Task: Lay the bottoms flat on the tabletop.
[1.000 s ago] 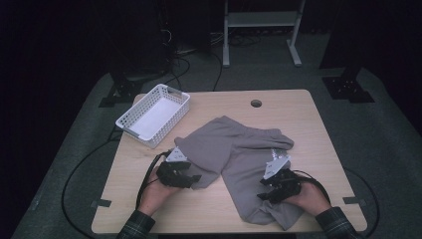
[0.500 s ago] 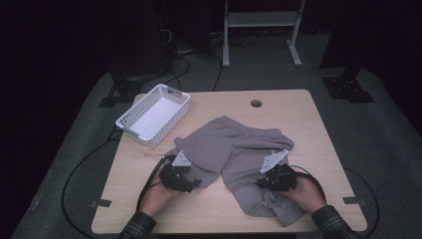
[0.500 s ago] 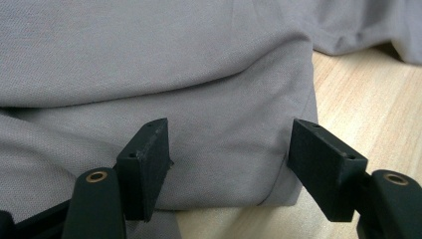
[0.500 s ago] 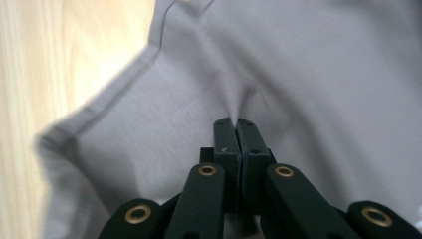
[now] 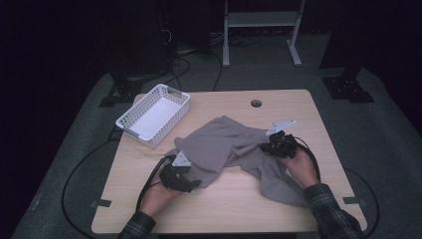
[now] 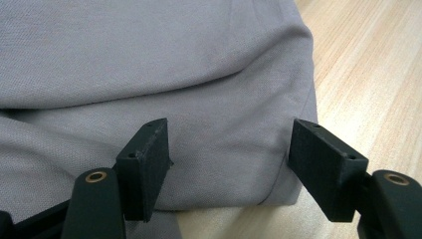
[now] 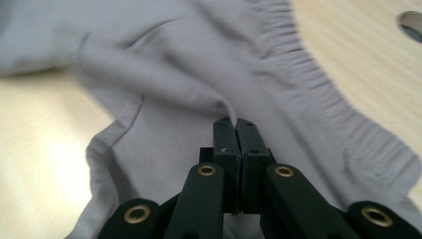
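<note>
No writing shows on the grey garment (image 5: 234,149) — it lies crumpled across the middle of the table (image 5: 224,209). The right gripper (image 7: 234,123) has its fingers pressed together on a small pinch of cloth at a seam, the gathered waistband running just to the right of them; a second ago they stood part open, and that hand sat nearer the table's front edge. The left gripper (image 6: 229,149) keeps its fingers apart, a folded corner of the garment lying between them, untouched by either pad. The white basket (image 5: 171,97), well beyond the left fingers, holds nothing.
</note>
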